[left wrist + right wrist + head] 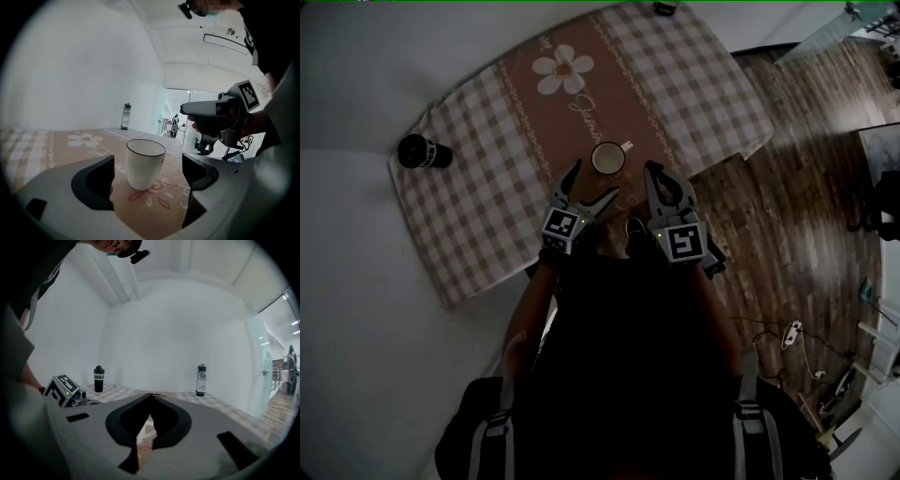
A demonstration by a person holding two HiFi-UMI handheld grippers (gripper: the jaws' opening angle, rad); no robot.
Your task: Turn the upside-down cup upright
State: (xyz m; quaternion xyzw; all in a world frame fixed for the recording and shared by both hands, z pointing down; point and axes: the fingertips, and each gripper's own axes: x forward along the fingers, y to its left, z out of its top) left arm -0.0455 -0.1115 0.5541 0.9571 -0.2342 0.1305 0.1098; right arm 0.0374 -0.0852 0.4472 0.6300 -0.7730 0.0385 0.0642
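A white cup (607, 157) stands upright, mouth up, on the brown middle band of the checked tablecloth (478, 216), its handle toward the right. In the left gripper view the cup (144, 163) stands just beyond the wide-open jaws of my left gripper (147, 182), and neither pad touches it. From the head view my left gripper (592, 185) sits just before the cup with its jaws spread. My right gripper (654, 172) is beside the cup on the right, shut and empty, and its closed tips (150, 396) show in its own view.
A black bottle (424, 152) stands near the table's left edge. A clear bottle (201, 379) stands at the far end of the table. Wooden floor (787, 187) lies beyond the right edge. The person's dark torso fills the lower head view.
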